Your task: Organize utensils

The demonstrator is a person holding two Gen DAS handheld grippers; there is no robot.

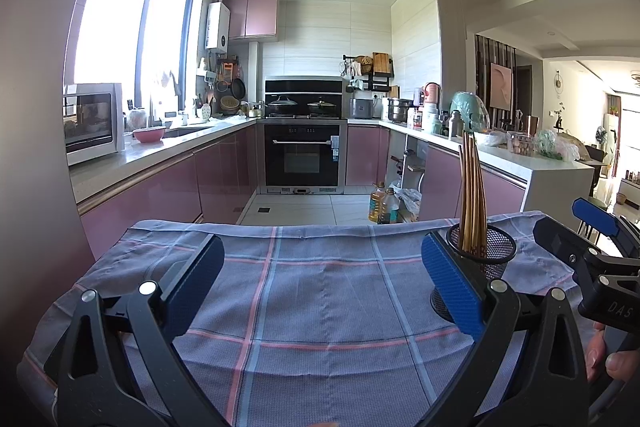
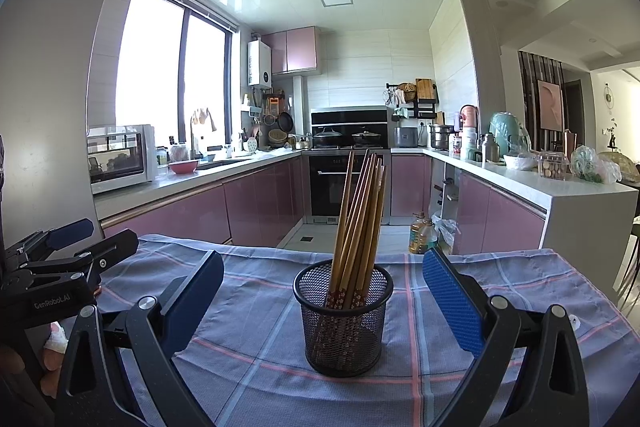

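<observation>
Standing upright in a black mesh cup (image 2: 343, 319), a bundle of chopsticks (image 2: 358, 223) leans slightly to the right, patterned ends down inside the mesh. The cup sits on a blue checked cloth (image 2: 248, 359) with pink and light-blue lines that covers the surface. In the right wrist view the cup is centred between the two blue pads of the right hand-held gripper (image 2: 323, 301), whose fingers are spread wide apart and touch nothing. The left hand-held gripper (image 1: 322, 281) is likewise spread apart and empty over bare cloth, with the cup just beside its right pad, partly hidden behind it. Each hand-held gripper shows at the edge of the other's view, with fingertips of the person's hand (image 1: 608, 355) at the near right. Beyond the far edge of the cloth lies a kitchen with pink cabinets (image 2: 264, 199) and a black oven (image 1: 303, 157).
</observation>
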